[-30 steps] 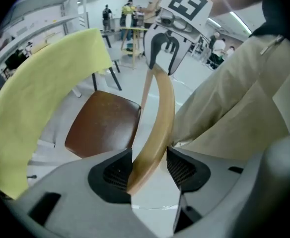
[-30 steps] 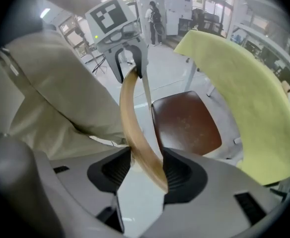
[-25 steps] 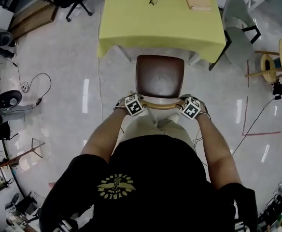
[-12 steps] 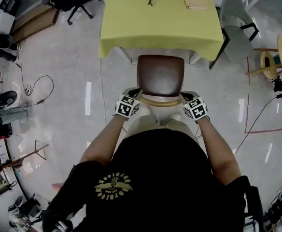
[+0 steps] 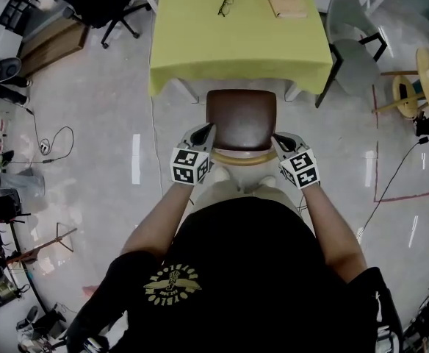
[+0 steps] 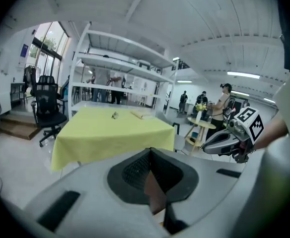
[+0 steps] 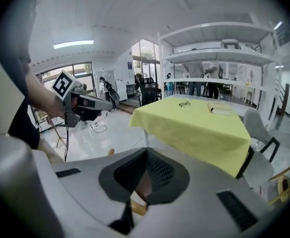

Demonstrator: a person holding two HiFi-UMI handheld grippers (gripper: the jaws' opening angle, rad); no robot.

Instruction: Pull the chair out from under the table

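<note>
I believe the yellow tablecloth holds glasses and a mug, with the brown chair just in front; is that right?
Not quite: the head view shows a book, not a mug, near the glasses on the yellow tablecloth; the brown chair does stand just in front.

L gripper (image 5: 206,129) & R gripper (image 5: 278,137) off chair (image 5: 241,120) back, raised, jaws shut.

On my feed the person wears a black short-sleeved T-shirt (image 5: 244,271) with a round yellow emblem (image 5: 172,284). Beyond the emblem I see pale beige trousers (image 5: 233,188), then the left gripper (image 5: 208,129) and right gripper (image 5: 278,137): grey shells, black ribbed pads, each with a white cube of black square markers
</note>
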